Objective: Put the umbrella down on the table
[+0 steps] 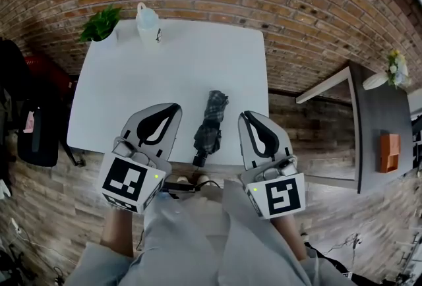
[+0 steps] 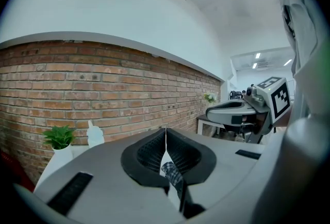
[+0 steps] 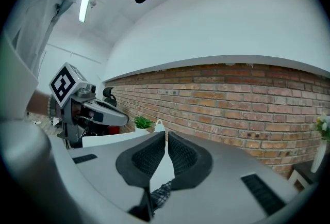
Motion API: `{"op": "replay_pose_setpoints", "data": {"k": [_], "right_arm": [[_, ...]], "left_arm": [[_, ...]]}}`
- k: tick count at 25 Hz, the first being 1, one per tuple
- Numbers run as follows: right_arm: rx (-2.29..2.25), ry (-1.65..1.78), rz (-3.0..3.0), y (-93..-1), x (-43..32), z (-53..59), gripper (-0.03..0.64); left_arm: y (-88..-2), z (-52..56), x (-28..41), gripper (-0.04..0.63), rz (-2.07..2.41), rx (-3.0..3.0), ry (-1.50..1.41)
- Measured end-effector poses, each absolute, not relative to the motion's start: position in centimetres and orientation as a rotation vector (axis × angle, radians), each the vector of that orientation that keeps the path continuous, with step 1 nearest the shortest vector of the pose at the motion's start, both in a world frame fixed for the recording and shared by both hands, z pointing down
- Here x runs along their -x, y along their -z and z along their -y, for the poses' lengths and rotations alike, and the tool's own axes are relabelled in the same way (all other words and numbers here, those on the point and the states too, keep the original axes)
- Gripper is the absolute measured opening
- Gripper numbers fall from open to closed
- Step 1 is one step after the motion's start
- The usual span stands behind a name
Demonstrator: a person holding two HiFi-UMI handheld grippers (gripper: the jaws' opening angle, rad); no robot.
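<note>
The left tongs (image 1: 174,107) and right tongs (image 1: 245,115), closed on nothing, flank the folded umbrella (image 1: 211,121), which already lies at the near edge of the desk (image 1: 132,87).

Grey sleeves (image 1: 264,258); grey hand-held grippers (image 1: 174,107) (image 1: 244,115)

Folded plaid umbrella (image 1: 210,123), lying on white table (image 1: 132,90)

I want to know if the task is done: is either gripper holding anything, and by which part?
Nothing is held. The umbrella lies on the table between the left gripper and right gripper, both shut.
</note>
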State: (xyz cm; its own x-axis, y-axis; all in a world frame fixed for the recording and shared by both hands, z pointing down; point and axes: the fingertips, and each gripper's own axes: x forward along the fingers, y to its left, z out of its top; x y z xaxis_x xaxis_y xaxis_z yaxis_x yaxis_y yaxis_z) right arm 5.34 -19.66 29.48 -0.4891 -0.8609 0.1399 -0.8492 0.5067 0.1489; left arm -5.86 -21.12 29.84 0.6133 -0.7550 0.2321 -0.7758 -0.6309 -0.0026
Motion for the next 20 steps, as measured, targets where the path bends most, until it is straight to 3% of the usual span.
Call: {"op": "replay_pose_setpoints", "data": {"k": [20], "right_arm": [[-1.482,0.135,2.567,-29.4,-5.0,19.5,0.046]], "left_arm": [[-31.1,20.3,5.2,0.023,1.280,-2.748,-0.348]]}}
